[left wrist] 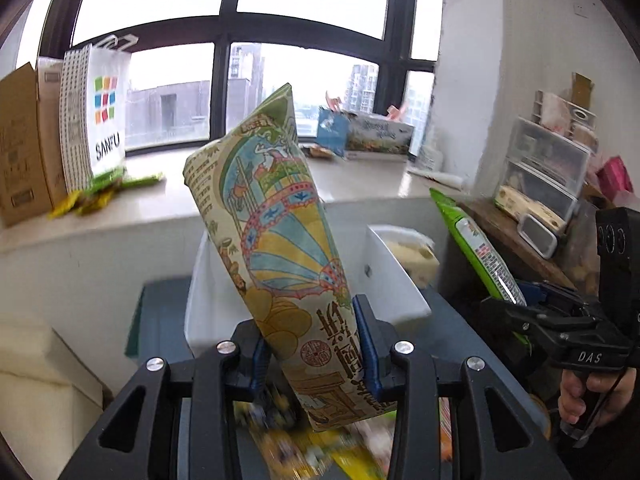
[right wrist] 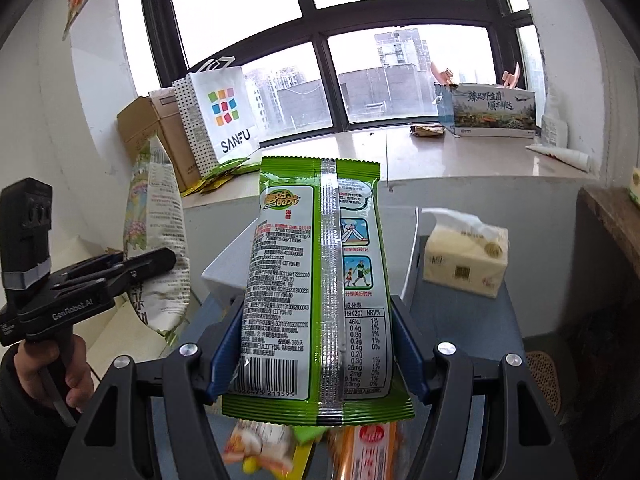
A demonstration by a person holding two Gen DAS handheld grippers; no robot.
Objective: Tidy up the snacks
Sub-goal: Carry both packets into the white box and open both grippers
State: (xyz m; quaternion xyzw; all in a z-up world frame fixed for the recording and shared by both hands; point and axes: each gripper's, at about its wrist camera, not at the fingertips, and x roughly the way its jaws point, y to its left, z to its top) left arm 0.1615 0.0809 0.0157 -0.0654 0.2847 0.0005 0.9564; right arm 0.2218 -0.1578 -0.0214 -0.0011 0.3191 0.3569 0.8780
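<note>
A: What's the biggest thing in sight?

B: The window [right wrist: 360, 60], dark-framed, with a pale sill [right wrist: 460, 156] running under it. On the sill stand cardboard boxes [right wrist: 160, 136] and a white SANFU bag [right wrist: 224, 116] at the left, and a printed box [right wrist: 496, 110] at the right. A few small green and yellow packets [left wrist: 100, 196] lie at the foot of the bag.

A: And below the sill?

B: A dark blue-grey tabletop [right wrist: 460, 312] carrying a white bin [left wrist: 396, 276] and, just beside it, a pack of tissues [right wrist: 466, 258]. At the lower edge of both views lie loose snack packets [right wrist: 360, 452], blurred.

A: Where are the snacks being handled?

B: Both are held up above the tabletop. The left gripper [left wrist: 316, 356] is clamped tight on the lower part of a tall pouch with a carousel drawing [left wrist: 280, 240], which tilts up and to the left in front of the bin. The right gripper [right wrist: 320, 348] stands about half open with its blue pads [right wrist: 226, 348] pressed against both sides of a green snack bag [right wrist: 320, 280], its back seam and nutrition table facing the camera.

A: Any of the person showing?

B: A hand [right wrist: 60, 368] on the left gripper's handle, and the other hand [left wrist: 592, 396] on the right one's.
</note>
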